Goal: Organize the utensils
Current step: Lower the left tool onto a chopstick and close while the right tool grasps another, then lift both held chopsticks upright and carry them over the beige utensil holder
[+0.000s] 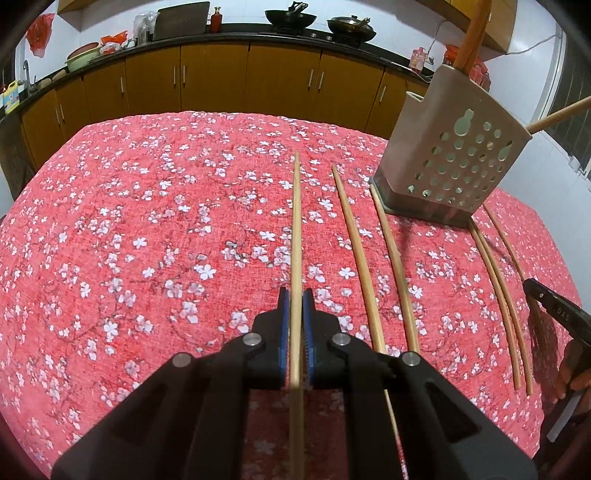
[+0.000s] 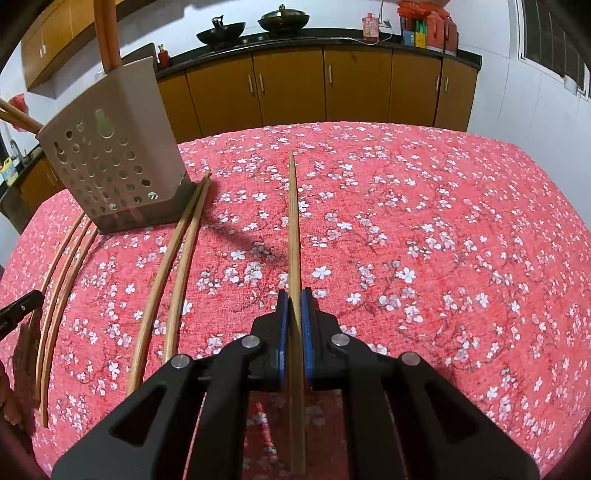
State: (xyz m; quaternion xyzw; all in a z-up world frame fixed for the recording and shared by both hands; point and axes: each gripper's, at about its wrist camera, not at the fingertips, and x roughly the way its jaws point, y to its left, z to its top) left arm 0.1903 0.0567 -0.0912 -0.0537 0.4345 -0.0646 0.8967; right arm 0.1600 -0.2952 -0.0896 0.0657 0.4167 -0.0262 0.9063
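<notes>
Underneath, red blossom-print tablecloth (image 1: 147, 221); beyond, amber cabinets (image 1: 214, 79) under dark counter (image 1: 258, 30).

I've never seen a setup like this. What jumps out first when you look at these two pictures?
The bright red tablecloth with white blossoms fills both views. At the bottom centre of each, a black gripper with blue pads is shut on a chopstick: the left gripper on a pale one, the right gripper on a darker one. Between them stands a grey perforated utensil holder, with more loose chopsticks lying beside it.
</notes>
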